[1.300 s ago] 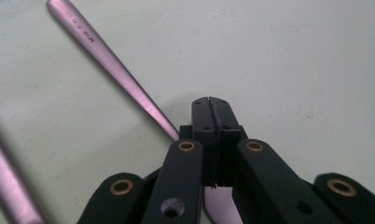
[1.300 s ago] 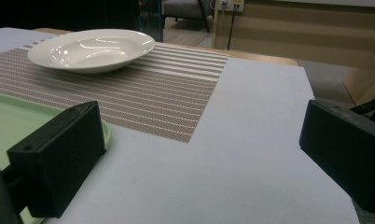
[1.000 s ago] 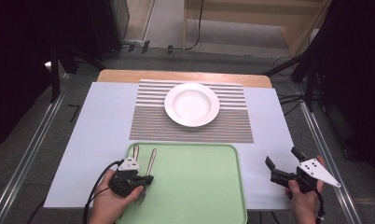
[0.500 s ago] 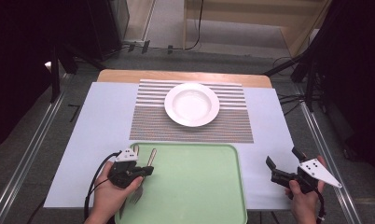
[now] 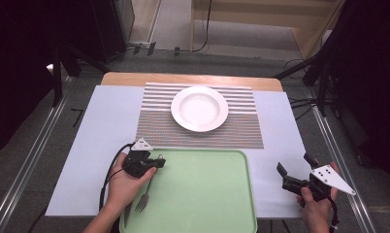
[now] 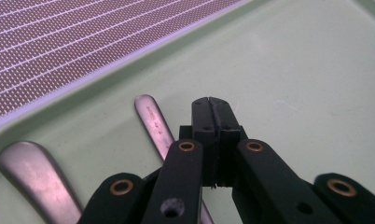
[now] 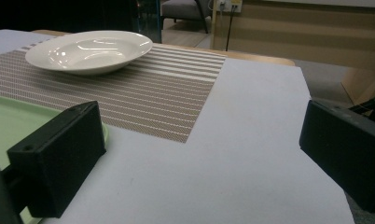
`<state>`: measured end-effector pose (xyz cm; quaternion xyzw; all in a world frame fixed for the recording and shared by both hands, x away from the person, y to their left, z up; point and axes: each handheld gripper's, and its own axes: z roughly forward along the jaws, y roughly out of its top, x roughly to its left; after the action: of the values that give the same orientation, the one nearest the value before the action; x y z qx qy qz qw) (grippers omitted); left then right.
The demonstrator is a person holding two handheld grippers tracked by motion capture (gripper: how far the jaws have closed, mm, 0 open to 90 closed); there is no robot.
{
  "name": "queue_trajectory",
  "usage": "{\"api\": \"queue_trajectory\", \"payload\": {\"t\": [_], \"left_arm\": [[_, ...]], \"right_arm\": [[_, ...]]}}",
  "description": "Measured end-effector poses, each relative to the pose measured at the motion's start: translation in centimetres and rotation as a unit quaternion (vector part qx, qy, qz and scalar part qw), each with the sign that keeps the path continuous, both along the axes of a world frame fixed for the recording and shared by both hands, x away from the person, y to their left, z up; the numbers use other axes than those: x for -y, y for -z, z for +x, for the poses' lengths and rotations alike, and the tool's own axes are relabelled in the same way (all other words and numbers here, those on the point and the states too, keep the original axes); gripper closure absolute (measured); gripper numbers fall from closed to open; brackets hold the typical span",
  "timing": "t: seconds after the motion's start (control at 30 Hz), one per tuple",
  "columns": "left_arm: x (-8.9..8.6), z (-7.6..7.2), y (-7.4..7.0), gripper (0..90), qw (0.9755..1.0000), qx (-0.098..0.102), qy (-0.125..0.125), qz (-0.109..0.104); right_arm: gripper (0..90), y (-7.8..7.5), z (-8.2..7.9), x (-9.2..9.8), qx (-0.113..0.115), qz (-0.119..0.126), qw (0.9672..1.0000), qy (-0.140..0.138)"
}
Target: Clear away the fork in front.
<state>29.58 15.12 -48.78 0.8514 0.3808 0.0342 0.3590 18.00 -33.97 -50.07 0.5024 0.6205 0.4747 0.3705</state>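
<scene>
Left gripper [image 5: 160, 161]: jaws closed on nothing, poised above slim silver metal fork [image 5: 145, 193] at left edge of pale green plastic tray [image 5: 207, 194]. Jaws should be opened before descent onto handle. Right gripper [image 5: 294, 171]: held open over the table.

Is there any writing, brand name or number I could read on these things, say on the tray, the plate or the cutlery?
None can be read.
Pale green plastic tray: plain, no text.
White round ceramic plate: no mark visible.
Steel fork handle: faint scuffs, nothing legible.
Striped woven placemat: pattern, no words.
Black left tool: no label visible.
</scene>
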Motion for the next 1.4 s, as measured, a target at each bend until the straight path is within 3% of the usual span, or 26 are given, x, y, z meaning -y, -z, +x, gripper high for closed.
{"api": "queue_trajectory", "payload": {"t": [0.1,0.3,0.4,0.9,1.03,1.1,1.17,1.27,1.4], "left_arm": [[0.3,-0.1,0.3,89.4,0.9997,0.009,0.0,0.023],[-0.1,0.1,0.5,89.4,0.9997,0.006,-0.005,0.025],[-0.1,0.0,0.5,89.4,0.9993,0.01,-0.006,0.036],[-1.5,0.0,0.6,89.3,0.9995,0.011,-0.019,0.024],[-1.9,0.0,0.3,89.0,0.9996,0.023,-0.019,0.001],[-2.0,0.1,0.0,78.7,0.9996,0.02,-0.017,-0.01],[-2.1,0.0,-0.3,73.6,0.9993,0.032,-0.017,-0.013],[-2.4,0.1,-0.8,60.9,0.9983,0.038,-0.021,-0.039],[-2.5,0.3,-1.4,37.2,0.9973,0.042,-0.019,-0.057]], "right_arm": [[0.0,0.0,0.0,0.0,-0.001,0.001,1.0,0.0],[0.0,0.0,0.0,-0.1,-0.006,0.009,0.9999,0.001],[0.0,0.1,0.0,-0.1,-0.005,0.005,1.0,0.001],[0.0,0.1,0.1,-0.2,-0.008,0.003,1.0,-0.001],[0.0,0.1,0.0,-0.2,-0.009,0.001,1.0,-0.002],[0.0,0.0,0.0,-0.2,-0.008,0.003,1.0,0.0],[0.0,0.0,0.0,-0.2,-0.01,0.005,0.9999,-0.002],[0.0,0.0,0.0,-0.3,-0.012,0.003,0.9999,-0.002],[0.0,0.0,0.0,-0.2,-0.008,0.001,1.0,-0.002]]}}
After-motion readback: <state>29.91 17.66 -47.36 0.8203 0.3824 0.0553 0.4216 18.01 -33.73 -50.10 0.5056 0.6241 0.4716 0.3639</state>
